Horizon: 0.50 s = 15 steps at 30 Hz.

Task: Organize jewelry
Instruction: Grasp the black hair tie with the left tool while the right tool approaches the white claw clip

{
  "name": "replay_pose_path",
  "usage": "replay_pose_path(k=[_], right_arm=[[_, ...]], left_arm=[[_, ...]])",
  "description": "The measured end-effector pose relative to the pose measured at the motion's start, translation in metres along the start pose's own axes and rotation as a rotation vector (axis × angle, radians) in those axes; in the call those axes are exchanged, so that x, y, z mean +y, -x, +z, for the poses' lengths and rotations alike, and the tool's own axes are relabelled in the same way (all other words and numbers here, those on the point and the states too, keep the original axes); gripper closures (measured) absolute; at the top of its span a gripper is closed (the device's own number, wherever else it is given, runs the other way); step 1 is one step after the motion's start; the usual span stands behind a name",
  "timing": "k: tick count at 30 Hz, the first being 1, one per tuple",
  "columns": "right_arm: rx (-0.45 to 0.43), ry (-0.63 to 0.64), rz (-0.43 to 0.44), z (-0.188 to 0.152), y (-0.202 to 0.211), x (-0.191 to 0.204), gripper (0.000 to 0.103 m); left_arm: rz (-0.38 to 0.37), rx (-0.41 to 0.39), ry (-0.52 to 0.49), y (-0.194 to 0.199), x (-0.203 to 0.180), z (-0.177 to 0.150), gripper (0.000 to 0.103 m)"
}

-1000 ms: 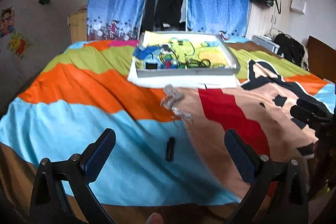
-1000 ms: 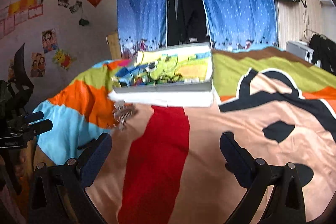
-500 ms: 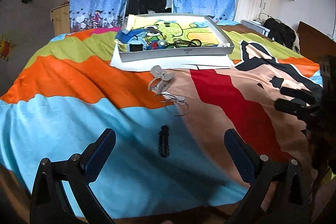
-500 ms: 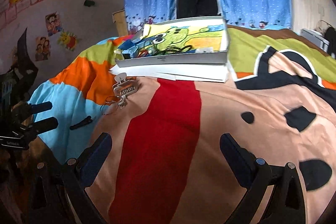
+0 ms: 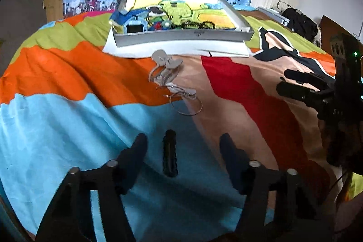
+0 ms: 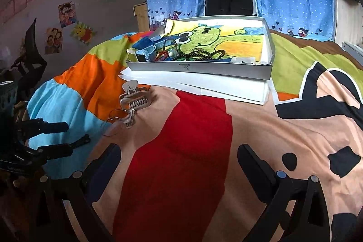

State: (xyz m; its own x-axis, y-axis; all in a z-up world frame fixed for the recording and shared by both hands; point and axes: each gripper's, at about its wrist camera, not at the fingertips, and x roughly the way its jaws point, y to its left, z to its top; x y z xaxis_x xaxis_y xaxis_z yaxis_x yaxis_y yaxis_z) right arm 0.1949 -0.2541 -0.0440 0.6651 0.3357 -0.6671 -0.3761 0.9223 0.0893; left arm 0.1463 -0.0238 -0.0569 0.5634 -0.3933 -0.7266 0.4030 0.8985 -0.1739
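Left wrist view shows the left gripper low over the blue part of the bedspread, its jaws having just been closing and now standing either side of a small black hair clip without the pads touching it yet. To take it well, the person should probably centre the clip between the pads, settle the tips onto the soft cloth and close across its narrow width, so that it does not roll or snag the fabric. Grey claw clips and thin wire hoops lie further up the bed, just before the shallow tray that already holds beads and bangles. The right gripper hovers wide apart and empty over the red stripe.
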Motion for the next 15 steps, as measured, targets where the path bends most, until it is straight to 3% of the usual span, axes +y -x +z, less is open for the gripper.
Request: replay_pose_path(k=[10,15], right_arm=[[0.027,0.002,0.069,0.019,-0.032,0.002,0.0],[0.043,0.008,0.109,0.029,-0.056,0.008,0.0]], left_arm=[[0.044,0.108,0.045,-0.023,0.014,-0.004,0.09],[0.086,0.102,0.092,-0.026,0.025,-0.004,0.092]])
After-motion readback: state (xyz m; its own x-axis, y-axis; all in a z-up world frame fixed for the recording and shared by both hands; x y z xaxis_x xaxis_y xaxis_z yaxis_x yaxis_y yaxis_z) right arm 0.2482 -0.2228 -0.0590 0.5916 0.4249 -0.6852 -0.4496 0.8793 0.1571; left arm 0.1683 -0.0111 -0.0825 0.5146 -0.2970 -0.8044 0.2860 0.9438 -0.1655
